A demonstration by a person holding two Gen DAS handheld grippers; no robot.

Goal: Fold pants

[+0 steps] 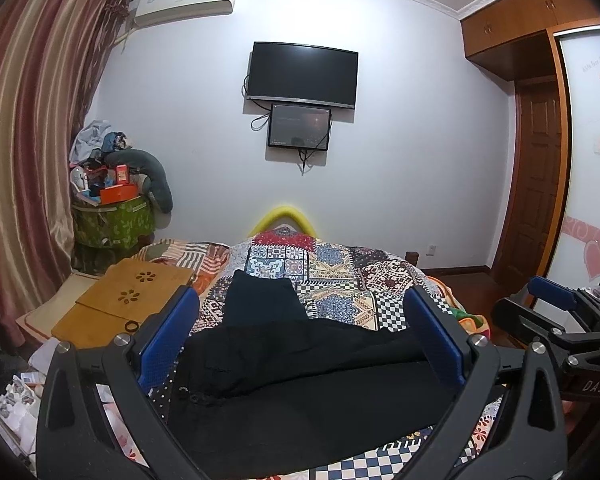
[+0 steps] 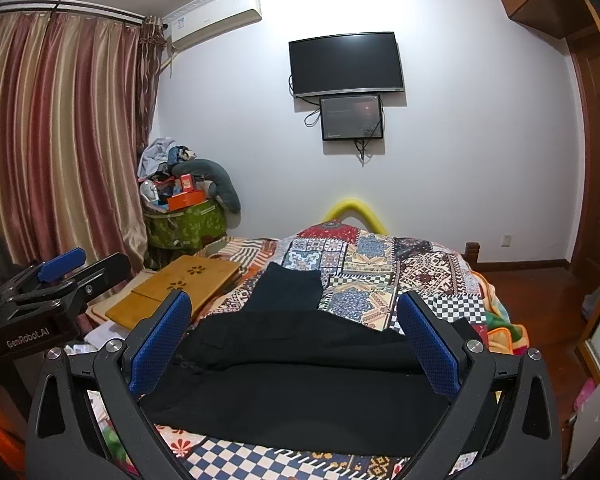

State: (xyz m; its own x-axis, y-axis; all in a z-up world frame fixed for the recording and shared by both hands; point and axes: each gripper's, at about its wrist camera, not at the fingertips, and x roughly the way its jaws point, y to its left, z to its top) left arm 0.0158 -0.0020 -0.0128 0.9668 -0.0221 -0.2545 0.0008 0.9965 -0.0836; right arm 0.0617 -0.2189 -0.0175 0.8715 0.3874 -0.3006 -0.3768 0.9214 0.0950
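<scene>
Black pants (image 1: 300, 376) lie on the patchwork bedspread (image 1: 340, 276), one leg across the near bed and the other reaching away toward the foot. They also show in the right wrist view (image 2: 300, 368). My left gripper (image 1: 300, 336) is open, its blue pads (image 1: 164, 340) wide apart above the pants, holding nothing. My right gripper (image 2: 296, 332) is open and empty above the pants too. The right gripper shows at the right edge of the left wrist view (image 1: 556, 312). The left gripper shows at the left edge of the right wrist view (image 2: 64, 276).
A wooden lap tray (image 1: 128, 300) lies on the bed's left side. A green bin piled with clutter (image 1: 112, 216) stands by the striped curtain (image 1: 32, 152). Two screens (image 1: 300, 76) hang on the far wall. A wooden door (image 1: 536, 184) and wardrobe are at right.
</scene>
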